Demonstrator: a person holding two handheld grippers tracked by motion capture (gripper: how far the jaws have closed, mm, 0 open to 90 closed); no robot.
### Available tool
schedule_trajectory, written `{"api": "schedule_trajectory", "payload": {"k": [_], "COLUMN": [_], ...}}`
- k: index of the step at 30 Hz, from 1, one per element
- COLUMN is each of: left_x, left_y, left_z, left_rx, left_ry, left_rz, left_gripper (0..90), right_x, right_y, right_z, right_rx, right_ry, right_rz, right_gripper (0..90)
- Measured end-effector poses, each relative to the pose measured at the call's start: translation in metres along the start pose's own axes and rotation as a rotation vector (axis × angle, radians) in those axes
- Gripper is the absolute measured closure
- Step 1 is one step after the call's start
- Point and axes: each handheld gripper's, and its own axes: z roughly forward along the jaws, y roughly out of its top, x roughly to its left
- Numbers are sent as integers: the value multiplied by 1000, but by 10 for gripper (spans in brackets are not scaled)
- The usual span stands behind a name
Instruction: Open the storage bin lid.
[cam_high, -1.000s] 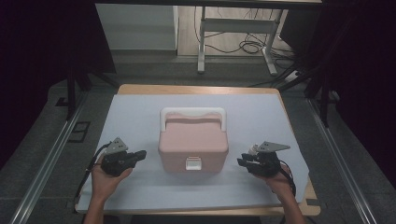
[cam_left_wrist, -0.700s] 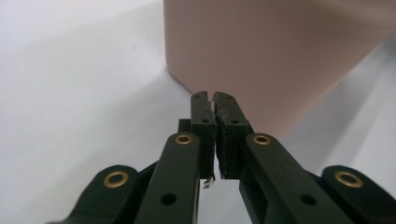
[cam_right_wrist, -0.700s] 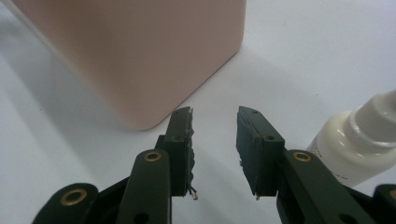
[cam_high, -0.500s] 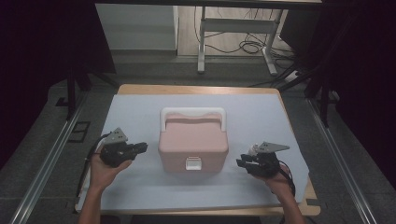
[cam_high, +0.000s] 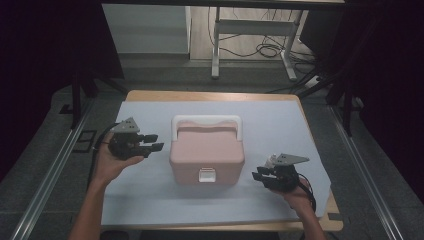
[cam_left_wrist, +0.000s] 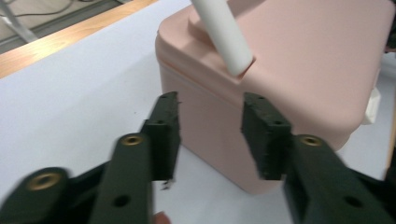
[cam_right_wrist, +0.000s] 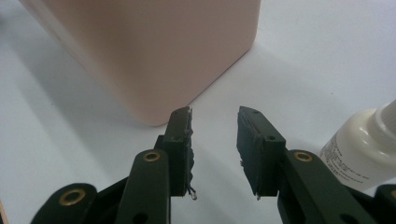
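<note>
Pink plastic carry box (cam_high: 206, 155) on the white table cover (cam_high: 300, 130), roughly centred, lid down, white latch (cam_high: 206, 174) facing the person, white handle (cam_high: 207, 121) folded toward the far side. Left gripper (cam_high: 155, 142) raised in the air just beside the box's left wall, aimed at the upper corner below the handle pivot (cam_left_wrist: 233, 63); jaws just been opening, now apart about halfway, nothing between them. Right gripper (cam_high: 258, 175) low near the box's front right corner (cam_right_wrist: 159, 119), jaws likewise parted to a middling gap, empty, clear of the pink wall. Small white bottle (cam_right_wrist: 362, 149) lying just beside the right gripper in the right gripper view.

Risks, as judged from here:
1. Box sliding on the smooth cover if pushed from 1 side only, with no counter-hold from the other.
2. Left pads glancing off the rounded lid edge, tipping or skewing the box.
3. Bottle knocked and rolled off by a careless sweep of the right hand.
4. Latch missed if approached from the side rather than the front.
</note>
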Motion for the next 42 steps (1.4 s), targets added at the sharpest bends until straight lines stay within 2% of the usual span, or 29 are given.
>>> {"api": "schedule_trajectory", "payload": {"k": [6, 14, 18, 20, 25, 34, 42], "left_x": [8, 13, 15, 16, 18, 27, 25], "left_y": [21, 50, 63, 69, 78, 105, 129], "left_z": [2, 10, 14, 17, 22, 34, 53], "left_rx": [28, 77, 101, 105, 131, 210, 279], "left_ry": [-51, -98, -108, -123, -133, -143, -173], "left_rz": [43, 103, 125, 118, 134, 211, 278], "left_gripper": [435, 358, 343, 341, 337, 339, 352], "right_x": [0, 0, -1, -1, 0, -1, -2], "right_y": [-1, -2, -2, -3, -3, -5, -7], "right_z": [1, 2, 2, 3, 4, 7, 7], "right_rx": [6, 7, 12, 17, 22, 31, 33], "right_ry": [3, 7, 4, 3, 7, 7, 6], "right_rz": [3, -2, 1, 0, 4, 9, 11], "right_gripper": [646, 643, 641, 639, 632, 628, 627]}}
